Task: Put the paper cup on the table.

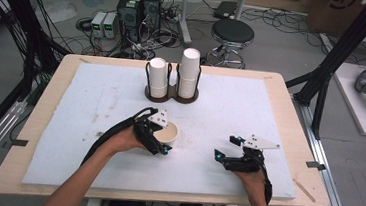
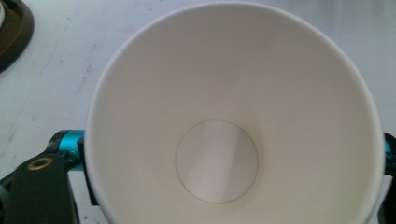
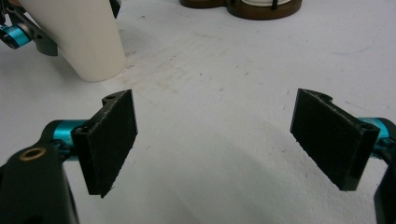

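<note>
A white paper cup (image 1: 170, 132) stands upright and empty on the white mat (image 1: 220, 111), left of the middle. My left gripper (image 1: 165, 138) has a jaw on either side of it. In the left gripper view I look down into the cup (image 2: 219, 116), and its round, undented rim hides the pads. In the right gripper view the cup (image 3: 79, 37) rests on the mat with the left gripper's jaws beside its wall. My right gripper (image 1: 226, 147) lies low over the mat at the front right, its black pads (image 3: 109, 140) wide apart and nothing between them.
A dark two-slot holder (image 1: 171, 94) at the back middle carries two stacks of white cups (image 1: 189, 68), the right stack taller. The mat lies on a wooden table (image 1: 289, 122). A stool (image 1: 232, 34) and cables stand on the floor beyond.
</note>
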A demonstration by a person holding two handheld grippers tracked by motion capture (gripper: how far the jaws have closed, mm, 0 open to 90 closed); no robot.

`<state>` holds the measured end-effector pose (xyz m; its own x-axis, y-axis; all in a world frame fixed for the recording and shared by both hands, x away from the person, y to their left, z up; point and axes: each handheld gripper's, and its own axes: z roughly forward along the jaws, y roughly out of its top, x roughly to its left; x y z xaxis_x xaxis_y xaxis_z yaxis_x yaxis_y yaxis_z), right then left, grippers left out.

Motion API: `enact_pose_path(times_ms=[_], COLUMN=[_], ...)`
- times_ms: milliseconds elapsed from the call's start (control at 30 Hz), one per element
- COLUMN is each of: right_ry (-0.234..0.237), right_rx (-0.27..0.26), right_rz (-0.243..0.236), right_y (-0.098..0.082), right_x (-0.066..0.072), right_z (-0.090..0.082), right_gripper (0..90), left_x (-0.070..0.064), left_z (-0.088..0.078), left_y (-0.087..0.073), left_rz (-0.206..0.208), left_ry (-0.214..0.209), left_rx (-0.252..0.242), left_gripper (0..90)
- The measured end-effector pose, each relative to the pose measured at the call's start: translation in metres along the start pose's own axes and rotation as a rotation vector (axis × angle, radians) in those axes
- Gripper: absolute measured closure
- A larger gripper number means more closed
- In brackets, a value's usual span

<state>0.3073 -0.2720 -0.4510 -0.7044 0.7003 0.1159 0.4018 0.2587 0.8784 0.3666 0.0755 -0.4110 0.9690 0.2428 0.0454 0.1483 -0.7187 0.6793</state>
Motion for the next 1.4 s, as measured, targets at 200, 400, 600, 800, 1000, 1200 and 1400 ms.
enact_pose_path(times_ms=[200, 400, 600, 800, 1000, 1200, 1400], right_ry=[0.002, 0.003, 0.003, 0.004, 0.006, 0.005, 0.008], right_rx=[-0.005, -0.006, -0.005, -0.008, -0.005, -0.005, -0.002], right_rz=[0.000, 0.000, 0.002, 0.004, 0.007, 0.006, 0.010], right_y=[0.000, 0.000, 0.000, 0.000, 0.000, 0.000, 0.000], right_x=[0.000, -0.001, 0.000, -0.001, -0.001, -0.001, -0.002], right_z=[0.000, 0.000, 0.000, 0.000, -0.001, -0.001, 0.000], right_gripper=[15.3, 15.3, 15.3, 15.3, 15.3, 15.3, 15.3], left_x=[0.001, 0.001, -0.001, -0.002, -0.003, -0.006, -0.008], left_z=[0.000, -0.002, -0.005, -0.015, -0.029, -0.043, -0.055], left_y=[-0.002, -0.013, -0.020, -0.027, -0.045, -0.061, -0.077], left_rz=[-0.015, -0.045, -0.062, -0.076, -0.109, -0.148, -0.176], left_ry=[-0.002, 0.000, -0.003, 0.007, 0.034, 0.064, 0.094], left_rx=[-0.011, -0.020, -0.010, -0.039, -0.071, -0.107, -0.158], left_gripper=[10.8, 10.8, 10.8, 10.8, 10.9, 10.9, 10.9])
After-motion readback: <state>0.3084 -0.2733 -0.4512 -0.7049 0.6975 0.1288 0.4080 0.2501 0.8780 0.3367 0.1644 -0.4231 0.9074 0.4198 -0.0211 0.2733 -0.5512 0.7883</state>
